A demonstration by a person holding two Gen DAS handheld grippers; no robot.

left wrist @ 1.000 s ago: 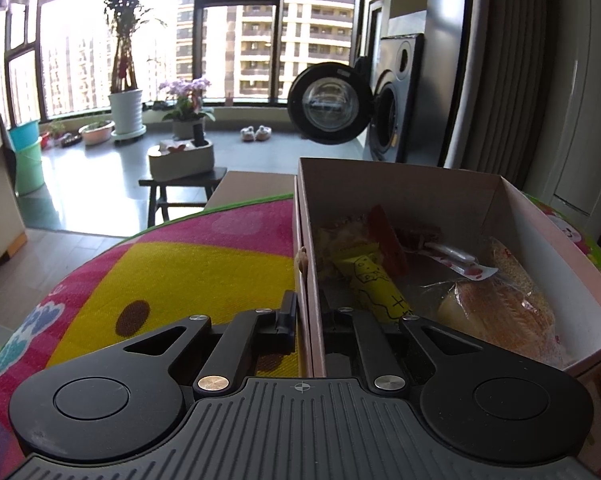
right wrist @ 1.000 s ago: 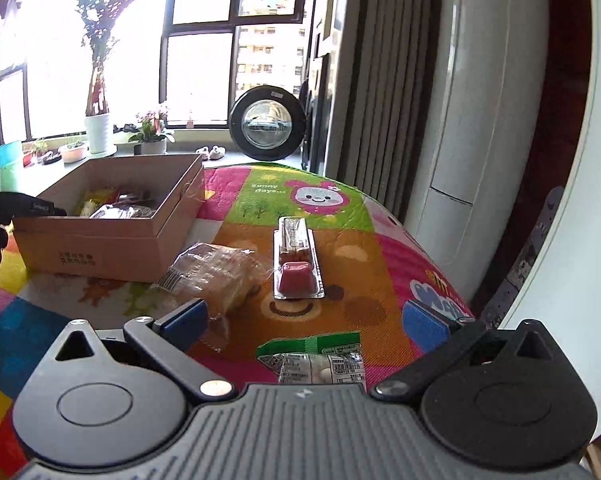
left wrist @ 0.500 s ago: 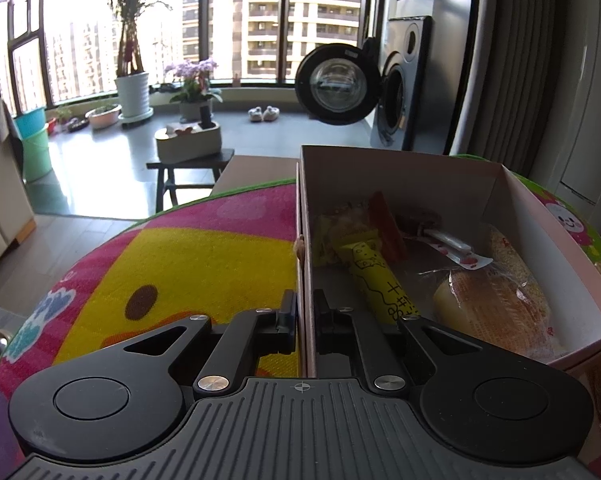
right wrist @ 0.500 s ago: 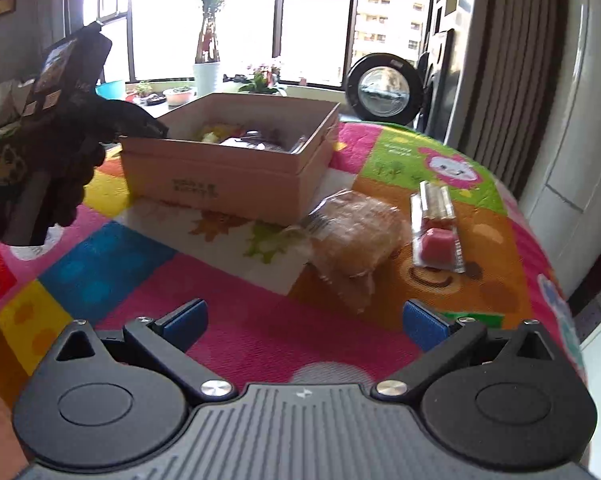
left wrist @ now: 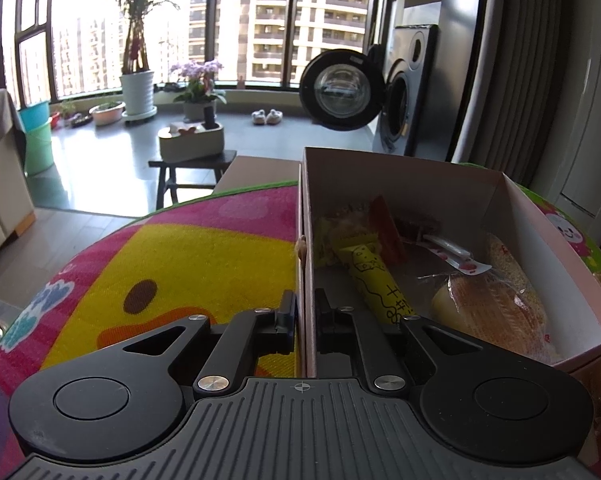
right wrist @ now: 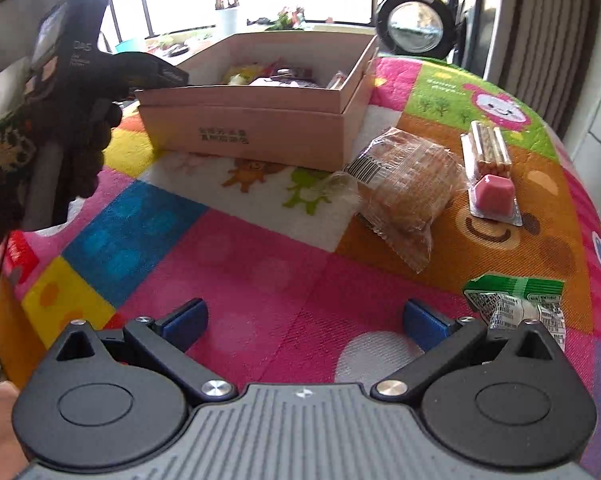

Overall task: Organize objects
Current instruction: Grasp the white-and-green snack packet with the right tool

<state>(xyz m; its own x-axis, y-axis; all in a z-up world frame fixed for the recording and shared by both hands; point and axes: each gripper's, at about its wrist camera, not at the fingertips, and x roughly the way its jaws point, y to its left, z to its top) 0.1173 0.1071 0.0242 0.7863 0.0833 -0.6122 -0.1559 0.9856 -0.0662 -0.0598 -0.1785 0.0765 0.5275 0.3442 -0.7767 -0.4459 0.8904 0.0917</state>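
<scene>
Left gripper: matte black throughout, ribbed grey-black housing with a small crosshair mark at centre, two round black discs either side, slotted black link arms pinned by silver screws, slim black fingers. Right gripper: same black body, ribbed grey housing, round discs, triangular cut-outs, silver screws, but blue pads on the jaws. Dark knitted glove with a yellow-green pattern, worn on the hand beside the left unit.
</scene>
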